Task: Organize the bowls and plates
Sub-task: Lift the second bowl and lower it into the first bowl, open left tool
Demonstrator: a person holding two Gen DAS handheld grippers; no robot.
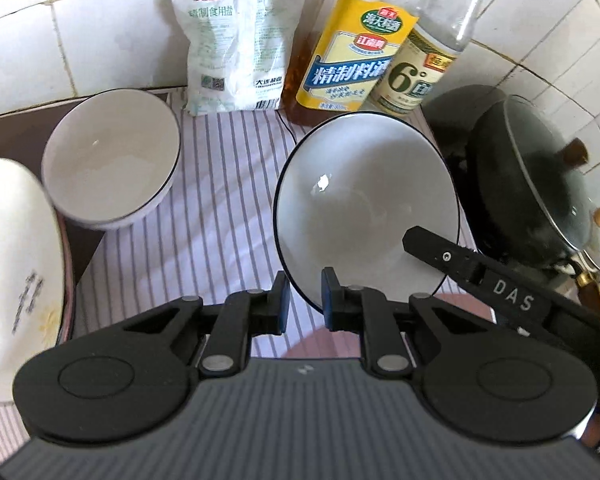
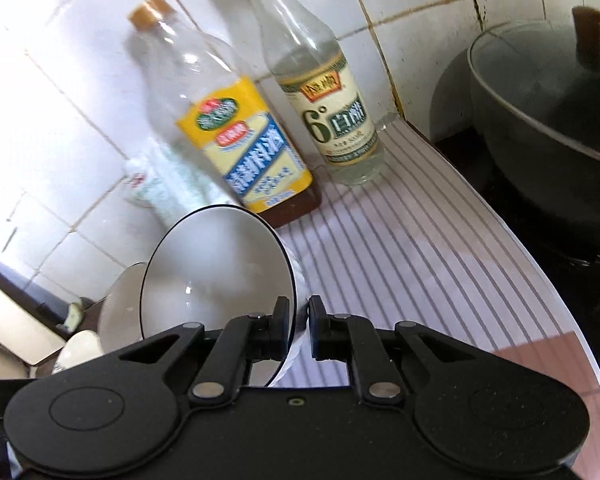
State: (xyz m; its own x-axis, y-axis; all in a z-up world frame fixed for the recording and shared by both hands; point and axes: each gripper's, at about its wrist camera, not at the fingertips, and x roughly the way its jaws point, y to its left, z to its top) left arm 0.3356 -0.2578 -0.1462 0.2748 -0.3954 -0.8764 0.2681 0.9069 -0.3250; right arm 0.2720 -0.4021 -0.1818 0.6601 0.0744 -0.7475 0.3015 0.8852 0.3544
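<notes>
Both grippers have hold of one bowl (image 1: 364, 204), white with a dark rim, tipped up on edge at the centre right of the left view and off the striped mat (image 1: 228, 184). The left gripper (image 1: 305, 300) has its fingers pinched on the bowl's near rim; the right gripper (image 1: 416, 240) comes in from the lower right of that frame with a finger lying inside the bowl, and in its own view the right fingers are closed tight on the rim at bottom centre. With only thin rim between narrow pads, the likeliest trouble, I'd say, is the bowl swivelling or slipping out if the two hands pull apart or twist against each other; glazed ware looks slick, and a drop onto the counter could chip it. A second bowl (image 1: 112, 164) sits upright at middle left, and a plate (image 1: 16, 264) with a printed pattern tilts at the far left edge, blurred. Those look like the stacking spots, so a swing leftward could clip the second bowl's rim. Behind, at the top of the frame, stand a salt bag (image 1: 232, 40), a yellow-labelled bottle (image 1: 352, 56) and a clear bottle (image 1: 424, 60), close enough to be knocked over if the raised bowl drifts back. A lidded wok (image 1: 540, 184) crowds the right side, leaving little room that way.
</notes>
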